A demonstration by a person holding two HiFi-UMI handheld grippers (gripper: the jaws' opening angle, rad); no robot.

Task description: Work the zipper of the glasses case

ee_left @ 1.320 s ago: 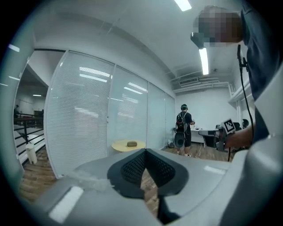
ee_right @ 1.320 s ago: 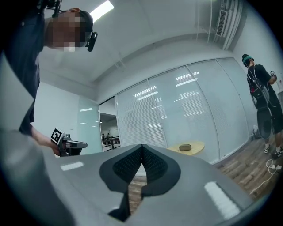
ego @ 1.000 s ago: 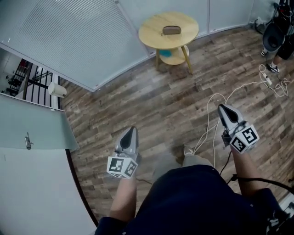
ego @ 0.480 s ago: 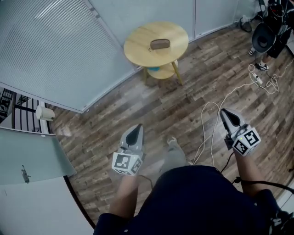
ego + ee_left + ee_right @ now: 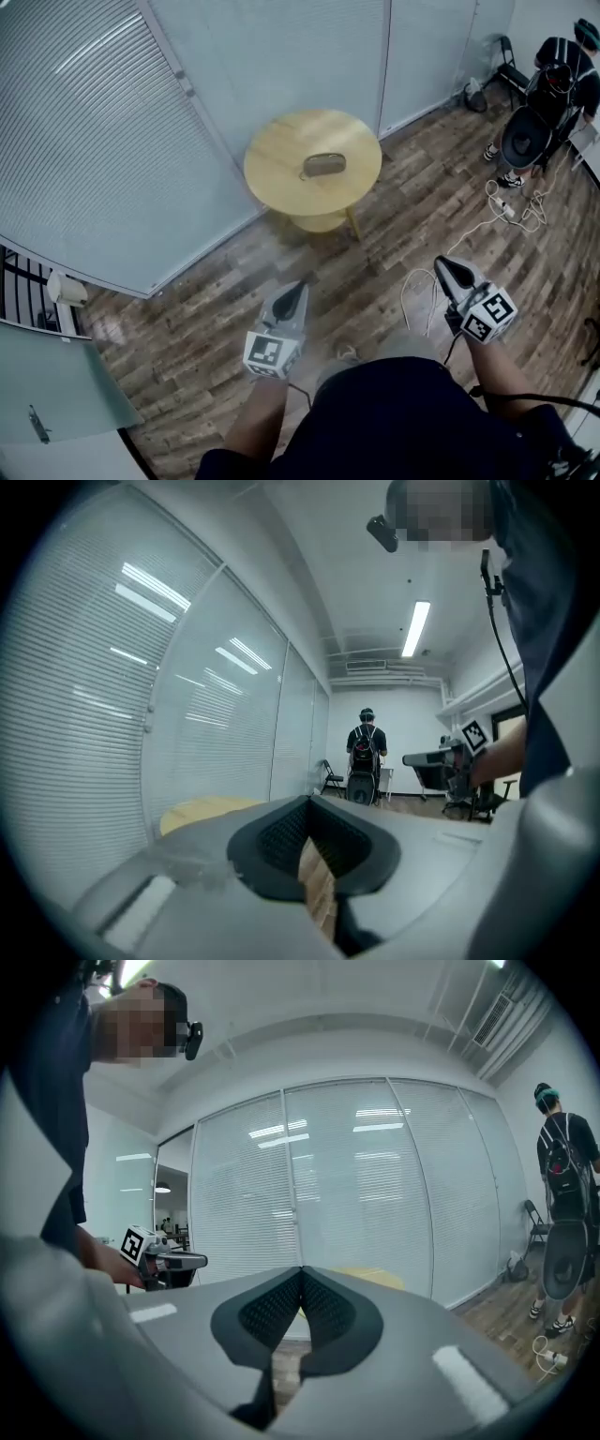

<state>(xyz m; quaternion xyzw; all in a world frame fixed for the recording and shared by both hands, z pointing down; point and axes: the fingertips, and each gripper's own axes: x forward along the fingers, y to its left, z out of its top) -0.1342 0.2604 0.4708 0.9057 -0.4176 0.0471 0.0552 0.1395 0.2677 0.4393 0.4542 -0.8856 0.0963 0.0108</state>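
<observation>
left gripper (image 5: 297,290) and right gripper (image 5: 442,267) both fully closed on nothing, brown glasses case (image 5: 323,164) at 12 o'clock on the round wooden table (image 5: 272,183), well apart; risk: closed jaws arriving could shove it off.

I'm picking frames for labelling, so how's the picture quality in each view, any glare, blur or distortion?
Head view: evenly lit, wall lines bow, glasses case small but sharp on the table. Left gripper view: strong fisheye with black corners, ceiling lamp mirrored as streaks on the glass wall. Right gripper view: same dark rim, lamp reflections on the blinds.
</observation>
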